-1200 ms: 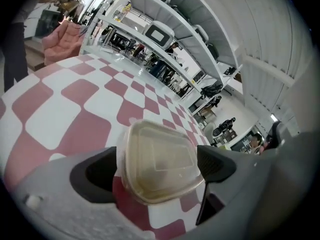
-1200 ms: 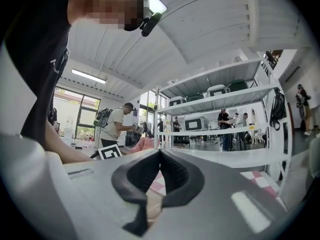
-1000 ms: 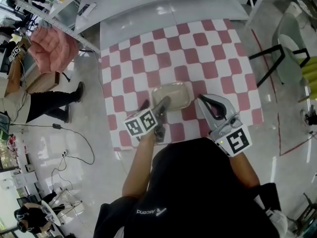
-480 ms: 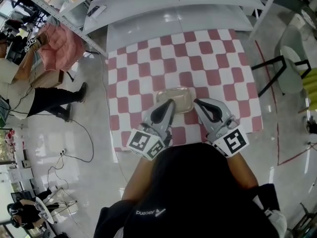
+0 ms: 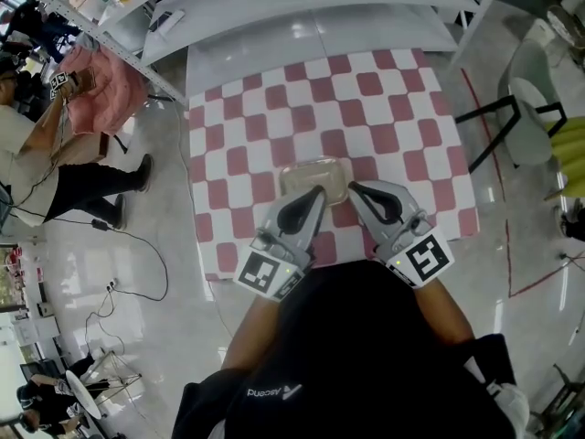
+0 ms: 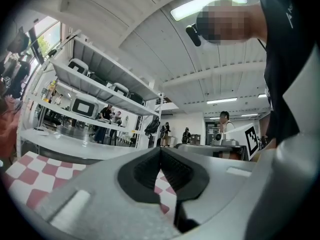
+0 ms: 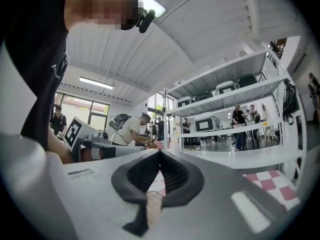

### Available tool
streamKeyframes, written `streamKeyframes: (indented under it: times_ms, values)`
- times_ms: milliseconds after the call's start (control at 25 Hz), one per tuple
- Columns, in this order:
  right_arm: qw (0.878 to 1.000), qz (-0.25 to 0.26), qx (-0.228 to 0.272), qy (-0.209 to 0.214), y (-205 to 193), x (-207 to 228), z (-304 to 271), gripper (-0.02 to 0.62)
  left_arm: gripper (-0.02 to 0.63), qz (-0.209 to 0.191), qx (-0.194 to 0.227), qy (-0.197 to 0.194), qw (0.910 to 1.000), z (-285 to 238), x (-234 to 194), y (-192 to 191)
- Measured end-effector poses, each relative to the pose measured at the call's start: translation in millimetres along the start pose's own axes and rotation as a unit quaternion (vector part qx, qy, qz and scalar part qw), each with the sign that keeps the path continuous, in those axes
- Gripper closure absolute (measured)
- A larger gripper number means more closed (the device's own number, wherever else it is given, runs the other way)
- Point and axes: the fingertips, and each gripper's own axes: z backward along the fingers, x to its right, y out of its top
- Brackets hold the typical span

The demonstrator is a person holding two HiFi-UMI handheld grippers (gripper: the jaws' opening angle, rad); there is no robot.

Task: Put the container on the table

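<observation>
A shallow clear rectangular container (image 5: 313, 177) rests on the red-and-white checked table (image 5: 274, 108), near its front edge. My left gripper (image 5: 317, 192) hangs just above the container's near side with its jaws shut and nothing between them. My right gripper (image 5: 353, 188) hovers level beside the container's near right corner, also shut and empty. In the left gripper view the shut left gripper (image 6: 160, 149) points level over the table (image 6: 27, 171); the container is hidden under it. The right gripper view likewise shows the right gripper (image 7: 160, 152) closed, with checks of the table (image 7: 276, 182) at the lower right.
White shelving (image 5: 302, 7) runs along the table's far side. A chair (image 5: 526, 108) stands at the right. People (image 5: 55, 167) and a pink garment (image 5: 96, 85) are at the left, with cables (image 5: 137, 245) on the glossy floor.
The left gripper, open at the container's near left edge a second ago, has let go, risen, rolled upright and shut. The right gripper has stayed put. The container lies still.
</observation>
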Motion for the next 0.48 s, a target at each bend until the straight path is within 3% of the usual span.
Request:
streamKeyframes:
  times_ms: [480]
  values:
    - [1.000, 0.003, 0.001, -0.003, 0.1, -0.9, 4.4, 0.592, 0.595, 0.013, 0.006, -0.007, 0.9999, -3.6, 0.6, 0.4]
